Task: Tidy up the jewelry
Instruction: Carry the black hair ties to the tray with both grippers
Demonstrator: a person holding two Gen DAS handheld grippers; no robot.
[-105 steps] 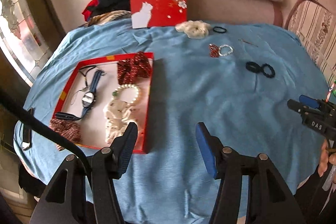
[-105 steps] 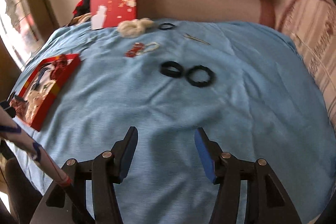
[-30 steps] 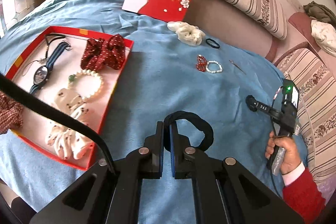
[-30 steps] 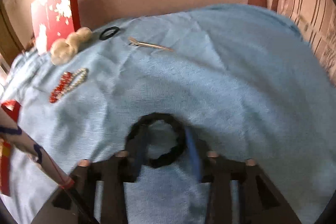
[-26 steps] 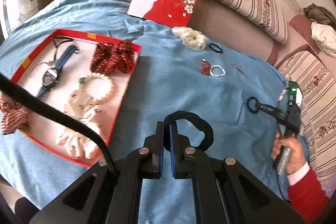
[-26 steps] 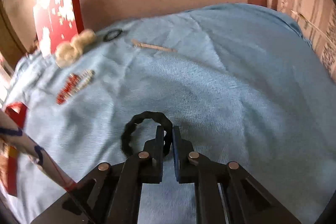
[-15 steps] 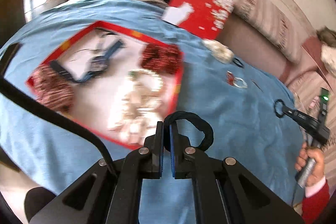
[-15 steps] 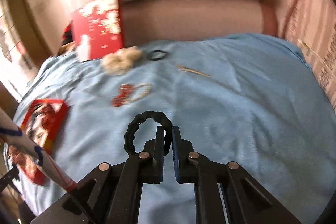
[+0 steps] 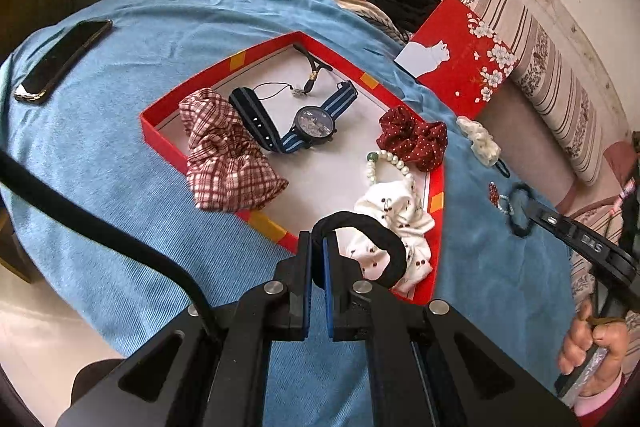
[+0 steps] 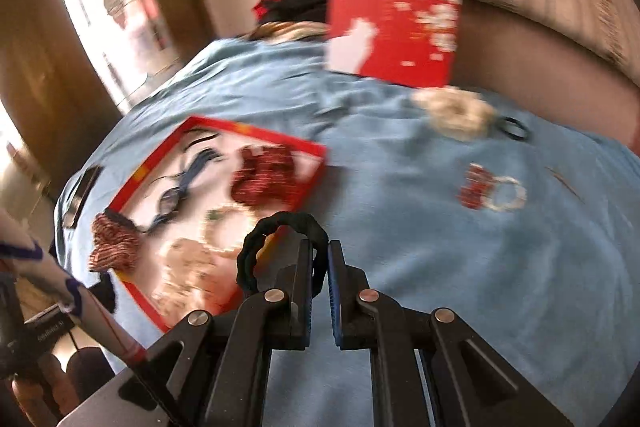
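Observation:
My left gripper (image 9: 317,263) is shut on a smooth black hair tie (image 9: 380,239), held above the near corner of the red box tray (image 9: 160,131). The tray holds a checked scrunchie (image 9: 228,167), a blue-strapped watch (image 9: 312,125), a red dotted scrunchie (image 9: 412,137), a pearl bracelet (image 9: 384,159) and a white scrunchie (image 9: 396,219). My right gripper (image 10: 319,263) is shut on a ridged black hair tie (image 10: 280,227), held over the blue cloth beside the tray (image 10: 316,151). It also shows in the left wrist view (image 9: 520,211).
On the blue cloth (image 10: 440,247) lie a cream scrunchie (image 10: 452,111), a thin black tie (image 10: 512,129), a red bead bracelet (image 10: 474,191) and a white bead bracelet (image 10: 506,197). A red box lid (image 9: 460,55) leans on the sofa. A phone (image 9: 60,59) lies at far left.
Each gripper closed on a black hair tie and lifted it. Both have swung left toward the red tray; the left one now hangs over its near corner.

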